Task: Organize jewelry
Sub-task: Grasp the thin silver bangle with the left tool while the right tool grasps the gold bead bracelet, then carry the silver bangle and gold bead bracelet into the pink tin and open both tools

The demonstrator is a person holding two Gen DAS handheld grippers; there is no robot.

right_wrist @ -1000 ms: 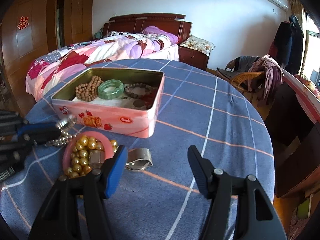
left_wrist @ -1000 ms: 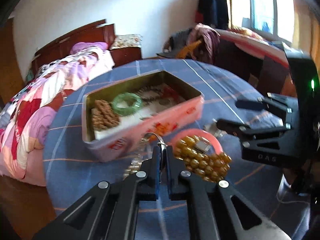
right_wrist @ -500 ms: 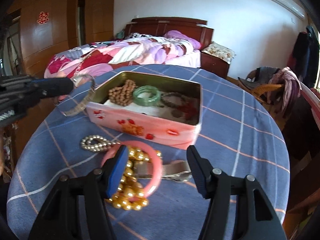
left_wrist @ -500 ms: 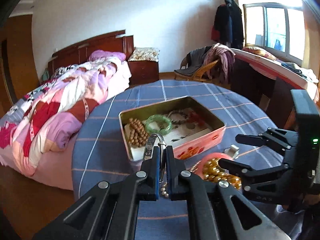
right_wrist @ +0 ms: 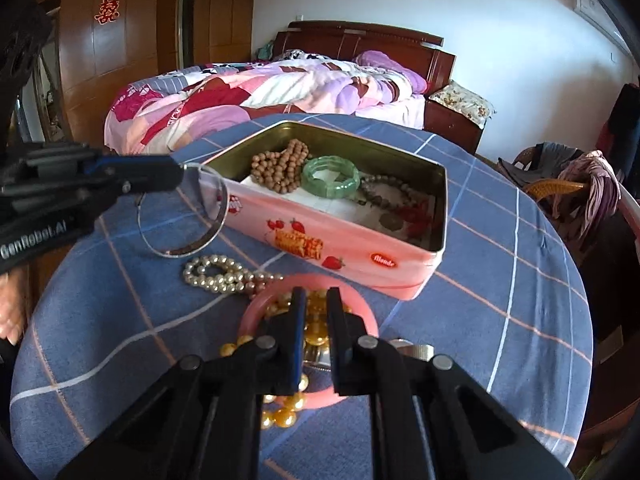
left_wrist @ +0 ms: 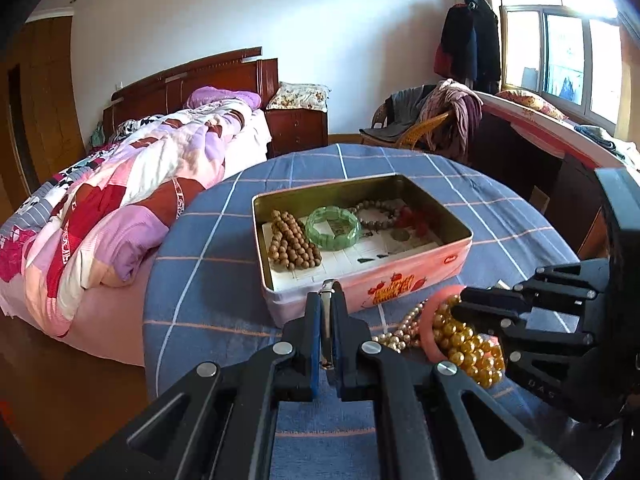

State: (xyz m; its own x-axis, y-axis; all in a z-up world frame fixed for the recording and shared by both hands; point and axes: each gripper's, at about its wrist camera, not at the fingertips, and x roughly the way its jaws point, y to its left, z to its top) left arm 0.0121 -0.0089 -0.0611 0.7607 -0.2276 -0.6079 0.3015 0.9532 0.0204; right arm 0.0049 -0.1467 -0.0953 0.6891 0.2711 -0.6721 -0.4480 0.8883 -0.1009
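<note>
A pink tin box (left_wrist: 372, 284) (right_wrist: 340, 240) stands open on the round table and holds a green bangle (left_wrist: 334, 227) (right_wrist: 330, 176), brown beads (left_wrist: 292, 240) and other bracelets. My left gripper (left_wrist: 327, 300) (right_wrist: 176, 172) is shut on a thin silver bangle (right_wrist: 182, 216), held in the air just in front of the tin's near-left corner. My right gripper (right_wrist: 316, 300) (left_wrist: 456, 304) is nearly shut around gold beads (right_wrist: 316, 320) (left_wrist: 468, 340) inside a pink bangle (right_wrist: 256, 312). A pearl bracelet (right_wrist: 224, 274) lies beside them.
The table has a blue checked cloth (right_wrist: 500, 280). A silver metal piece (right_wrist: 416, 350) lies under my right gripper. A bed (left_wrist: 120, 200) stands close behind the table on the left. A chair with clothes (left_wrist: 432, 120) and a desk stand at the back right.
My left gripper has lifted the silver bangle off the table and up beside the tin. My right gripper has moved over the gold beads and closed from wide open to nearly shut.
</note>
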